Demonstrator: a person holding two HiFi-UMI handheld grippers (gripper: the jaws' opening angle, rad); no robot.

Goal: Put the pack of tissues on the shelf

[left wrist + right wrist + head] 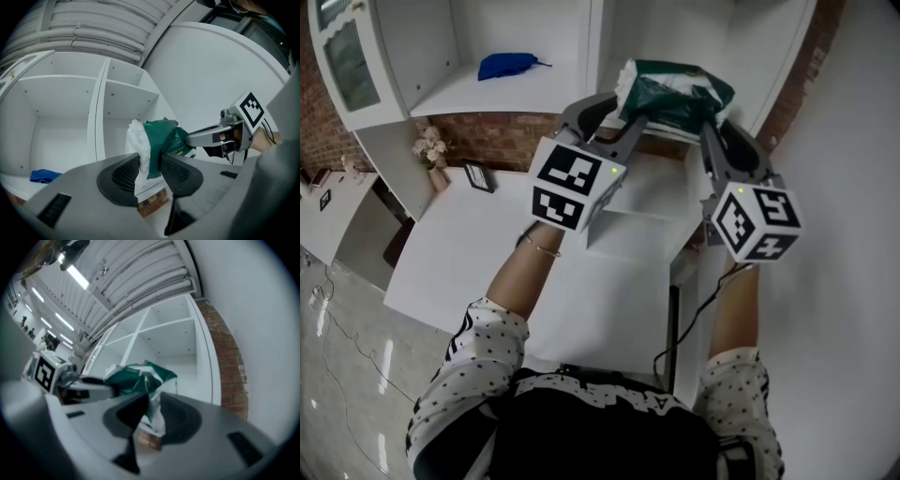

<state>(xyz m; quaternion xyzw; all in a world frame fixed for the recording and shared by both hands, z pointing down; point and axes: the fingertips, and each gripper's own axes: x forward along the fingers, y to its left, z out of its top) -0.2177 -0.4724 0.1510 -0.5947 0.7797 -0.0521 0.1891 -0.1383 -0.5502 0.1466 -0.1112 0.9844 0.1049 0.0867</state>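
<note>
Brick wall [502, 133] behind wht table [487, 272], glossy floor [337, 352] L, strip lights [77, 276] overhead

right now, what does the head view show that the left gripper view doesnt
Only the head view: the person's spotted sleeves, the white table, a small picture frame and flowers.
Only the left gripper view: ceiling pipes, and a close look at the left gripper with its jaws pressed on the pack's white end.
Both: the green pack of tissues held by both grippers, the right gripper, the white shelf, and a blue cloth in one compartment.
</note>
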